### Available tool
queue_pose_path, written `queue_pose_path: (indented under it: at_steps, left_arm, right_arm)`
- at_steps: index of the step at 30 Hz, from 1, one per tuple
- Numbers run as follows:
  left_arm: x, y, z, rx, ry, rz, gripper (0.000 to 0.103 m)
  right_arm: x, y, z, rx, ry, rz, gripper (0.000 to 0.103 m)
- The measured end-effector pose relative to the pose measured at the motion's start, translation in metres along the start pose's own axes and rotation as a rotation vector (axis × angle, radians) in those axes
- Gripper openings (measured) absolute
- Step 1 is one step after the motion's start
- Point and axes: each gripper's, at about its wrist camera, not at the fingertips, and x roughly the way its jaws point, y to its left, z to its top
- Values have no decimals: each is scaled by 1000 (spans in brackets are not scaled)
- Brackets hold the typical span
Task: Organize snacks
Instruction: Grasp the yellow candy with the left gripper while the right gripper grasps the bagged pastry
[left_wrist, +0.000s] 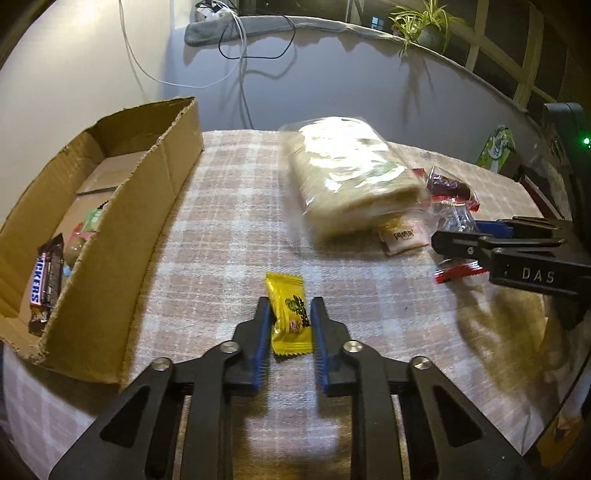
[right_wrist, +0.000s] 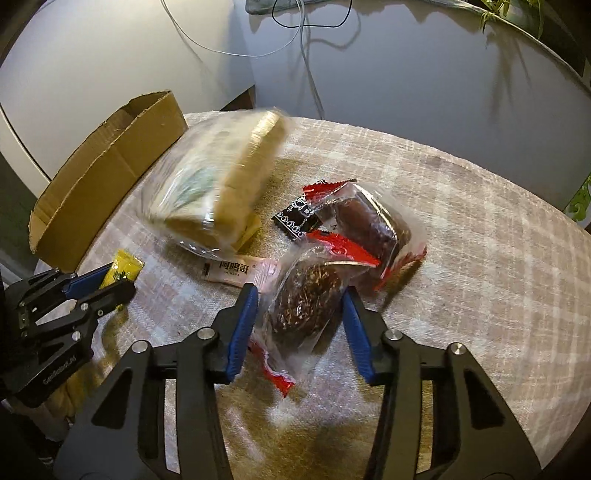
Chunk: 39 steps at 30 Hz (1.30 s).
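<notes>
A small yellow snack packet (left_wrist: 290, 317) lies on the checked tablecloth (left_wrist: 229, 229), and my left gripper (left_wrist: 290, 301) is shut on it, one blue pad against each long side. In the right wrist view my right gripper (right_wrist: 300, 288) is shut on a clear, red-edged packet holding a dark brown cake (right_wrist: 303, 299), which rests on the cloth. The left gripper (right_wrist: 122, 277) also shows there at the left with the yellow snack packet (right_wrist: 123, 267). An open cardboard box (left_wrist: 110, 258) stands at the left with a Snickers bar (left_wrist: 44, 277) and other sweets inside.
A big clear bag of bread (right_wrist: 214, 177) lies mid-table beside the box (right_wrist: 110, 166). Around it lie a white sachet (right_wrist: 236, 271), a small black packet (right_wrist: 295, 218) and a second dark cake packet (right_wrist: 373, 221). Cables hang on the wall behind.
</notes>
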Motion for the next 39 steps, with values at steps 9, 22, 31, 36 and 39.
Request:
queue_pose_path:
  at_steps: [9, 22, 31, 36, 39]
  left_arm:
    - [-3, 6, -1, -16, -9, -25, 10]
    - [-22, 20, 2, -80, -48, -67, 9]
    - [-46, 35, 9, -119, -105, -81, 9]
    - [-61, 46, 15, -135, -144, -74, 9]
    - [-68, 56, 17, -145, -164, -67, 9]
  right_arm:
    - [-9, -11, -6, 14, -10, 17, 40]
    - [-42, -14, -13, 27, -63, 51, 39]
    - [-70, 0, -3, 0, -120, 91, 39]
    - [-82, 19, 9, -35, -149, 114, 39]
    - [-84, 31, 18, -53, -160, 129, 39]
